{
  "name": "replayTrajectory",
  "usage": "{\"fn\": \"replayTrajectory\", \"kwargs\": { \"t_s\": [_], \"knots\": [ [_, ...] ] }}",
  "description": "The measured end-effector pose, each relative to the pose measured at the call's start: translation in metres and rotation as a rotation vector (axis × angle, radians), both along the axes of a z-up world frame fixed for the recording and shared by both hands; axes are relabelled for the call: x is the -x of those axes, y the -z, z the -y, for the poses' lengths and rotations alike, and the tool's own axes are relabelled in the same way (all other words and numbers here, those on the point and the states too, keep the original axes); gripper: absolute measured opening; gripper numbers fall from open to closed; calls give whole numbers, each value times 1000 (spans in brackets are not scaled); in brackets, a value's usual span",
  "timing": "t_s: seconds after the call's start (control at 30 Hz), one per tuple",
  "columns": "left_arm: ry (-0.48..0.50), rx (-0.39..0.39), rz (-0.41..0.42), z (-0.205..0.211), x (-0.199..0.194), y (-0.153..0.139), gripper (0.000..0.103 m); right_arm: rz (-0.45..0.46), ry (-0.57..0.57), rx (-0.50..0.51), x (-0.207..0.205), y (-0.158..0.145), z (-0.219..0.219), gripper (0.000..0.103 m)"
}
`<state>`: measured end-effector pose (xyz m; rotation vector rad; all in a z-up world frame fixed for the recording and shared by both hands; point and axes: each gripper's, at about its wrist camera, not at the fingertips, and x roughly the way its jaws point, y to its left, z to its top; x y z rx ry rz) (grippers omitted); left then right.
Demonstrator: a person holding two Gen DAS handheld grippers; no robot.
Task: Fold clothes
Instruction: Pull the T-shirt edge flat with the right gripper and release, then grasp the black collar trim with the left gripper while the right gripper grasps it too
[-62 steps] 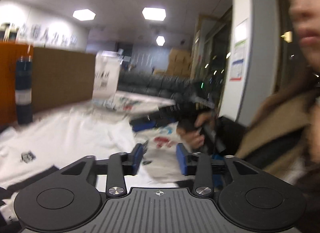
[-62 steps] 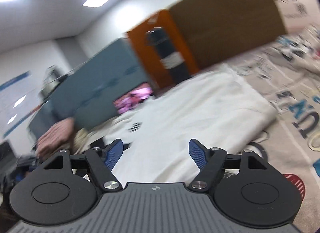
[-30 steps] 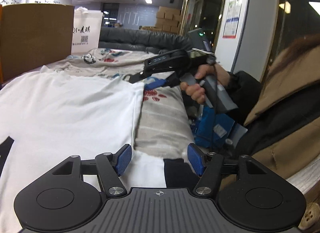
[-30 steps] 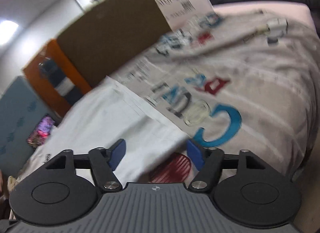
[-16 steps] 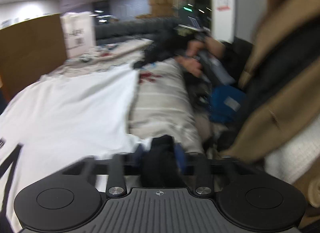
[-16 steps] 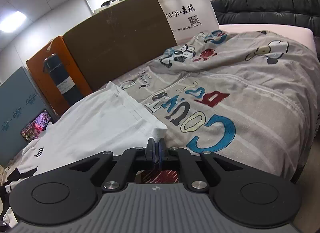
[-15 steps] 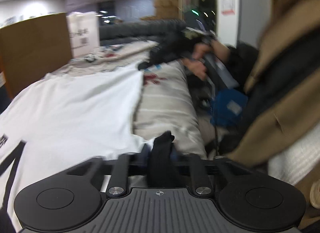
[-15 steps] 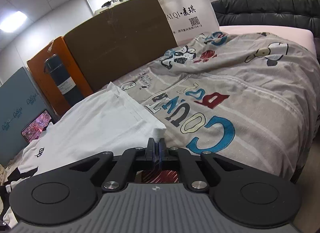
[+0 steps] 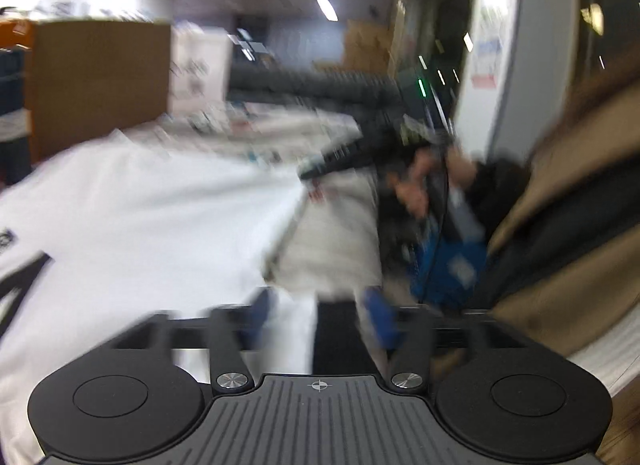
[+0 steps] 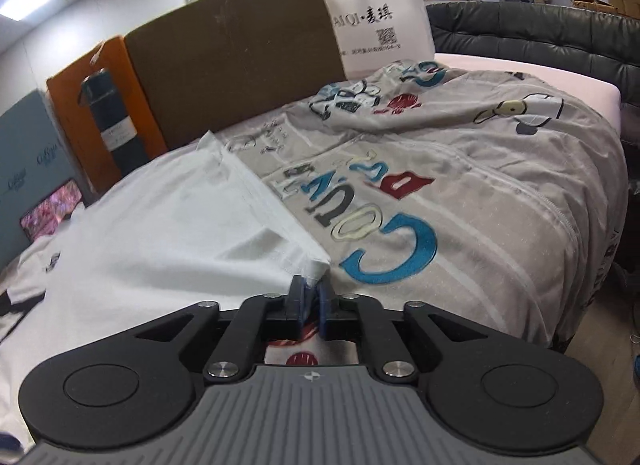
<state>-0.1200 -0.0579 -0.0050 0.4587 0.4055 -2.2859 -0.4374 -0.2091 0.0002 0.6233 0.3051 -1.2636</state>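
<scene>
- The white T-shirt (image 10: 160,233) lies spread flat on the printed grey duvet (image 10: 500,193), its hem corner at the near edge of the bed, just in front of the right gripper (image 10: 311,301).
- We have the right gripper's jaws nearly together with a narrow gap showing; they have just been opening slightly. The hem corner sits at their tips, and we cannot tell whether the pads press it.
- The left gripper (image 9: 318,317) is spread, its jaws having just opened, with white cloth and a black part of the shirt between them but not clamped; the view is blurred.
- To fold well, we judge both corners need a firm pinch before lifting, so we should close fully on the cloth first.
- We should then lift both hem corners evenly and carry them toward the collar end, keeping the hem taut so the shirt does not drag the duvet.
</scene>
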Motion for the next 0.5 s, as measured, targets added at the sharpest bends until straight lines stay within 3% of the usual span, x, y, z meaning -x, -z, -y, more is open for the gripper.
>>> {"fn": "replayTrajectory", "kwargs": {
  "t_s": [0.03, 0.13, 0.23, 0.33, 0.5],
  "knots": [
    [-44, 23, -37, -3, -9, -7, 71, -2, 16, 17, 0, -4, 0, 42],
    [-275, 75, -114, -14, -47, -25, 71, -35, -35, 128, -12, -19, -1, 44],
    [-560, 89, -161, -34, -94, -29, 71, -27, -232, 219, -43, -33, -2, 44],
    [-816, 76, -145, -49, -127, -28, 70, -33, -534, 282, -93, -43, -6, 50],
    [-971, -29, -204, -34, -182, -26, 67, -14, -1135, 320, -195, -51, -35, 65]
  ]
}}
